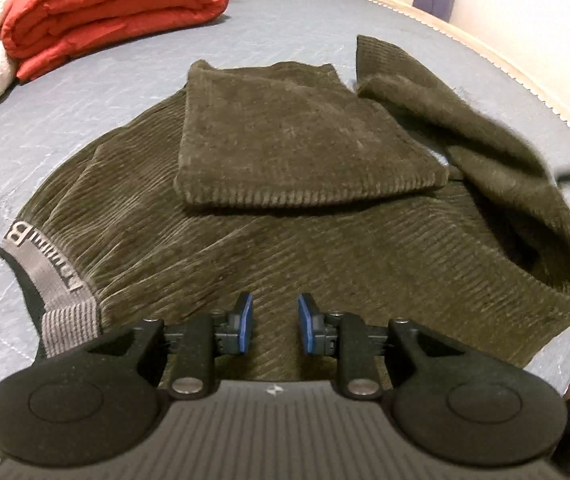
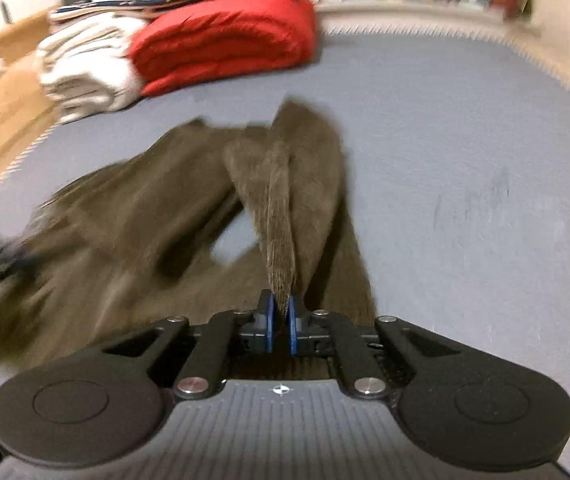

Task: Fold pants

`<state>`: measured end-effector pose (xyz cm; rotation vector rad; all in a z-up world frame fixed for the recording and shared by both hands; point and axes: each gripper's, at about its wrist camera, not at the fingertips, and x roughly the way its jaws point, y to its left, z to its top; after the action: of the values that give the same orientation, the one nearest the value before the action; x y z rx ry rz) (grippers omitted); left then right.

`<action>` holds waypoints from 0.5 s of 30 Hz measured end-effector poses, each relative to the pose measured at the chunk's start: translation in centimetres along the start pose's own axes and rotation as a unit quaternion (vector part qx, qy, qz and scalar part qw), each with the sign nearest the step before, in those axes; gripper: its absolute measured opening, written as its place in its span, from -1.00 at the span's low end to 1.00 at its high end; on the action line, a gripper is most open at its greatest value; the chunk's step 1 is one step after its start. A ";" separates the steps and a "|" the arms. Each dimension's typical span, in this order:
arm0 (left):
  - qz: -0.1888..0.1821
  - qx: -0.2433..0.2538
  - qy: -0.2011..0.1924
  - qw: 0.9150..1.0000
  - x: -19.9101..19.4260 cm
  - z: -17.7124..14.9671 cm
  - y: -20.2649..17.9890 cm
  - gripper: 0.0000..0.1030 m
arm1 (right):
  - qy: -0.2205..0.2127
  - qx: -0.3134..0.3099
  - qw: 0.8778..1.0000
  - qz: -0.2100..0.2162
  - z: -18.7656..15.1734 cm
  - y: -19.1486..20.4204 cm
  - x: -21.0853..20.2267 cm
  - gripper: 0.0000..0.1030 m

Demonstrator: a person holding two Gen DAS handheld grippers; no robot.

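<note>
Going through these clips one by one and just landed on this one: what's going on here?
A person with a gripper in each hand is folding olive corduroy pants on a grey bed. One leg is already folded back over the seat. The right gripper is shut on the other leg and holds it lifted; that view is motion-blurred. The left gripper is open above the pants near the waistband, holding nothing. A folded red blanket lies further back.
</note>
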<state>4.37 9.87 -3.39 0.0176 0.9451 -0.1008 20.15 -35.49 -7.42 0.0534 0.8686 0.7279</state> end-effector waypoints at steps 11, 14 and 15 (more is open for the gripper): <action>-0.002 0.022 0.011 1.000 1.2 0.0 -1.7 -0.35 | -0.053 0.043 0.998 -0.005 -0.5 -2.0 -2.0 -0.13; 0.005 0.022 0.018 1.000 1.7 -0.5 -1.3 -0.33 | -0.075 0.045 0.996 -0.025 1.9 -0.7 0.9 -0.11; 0.007 0.020 0.022 1.000 1.8 -0.7 -1.1 -0.33 | -0.074 0.042 0.996 -0.037 2.7 -0.1 2.2 -0.10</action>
<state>4.74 8.67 -5.27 0.0641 0.9860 -0.1061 23.11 -33.61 -7.14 0.1481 0.7552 0.6096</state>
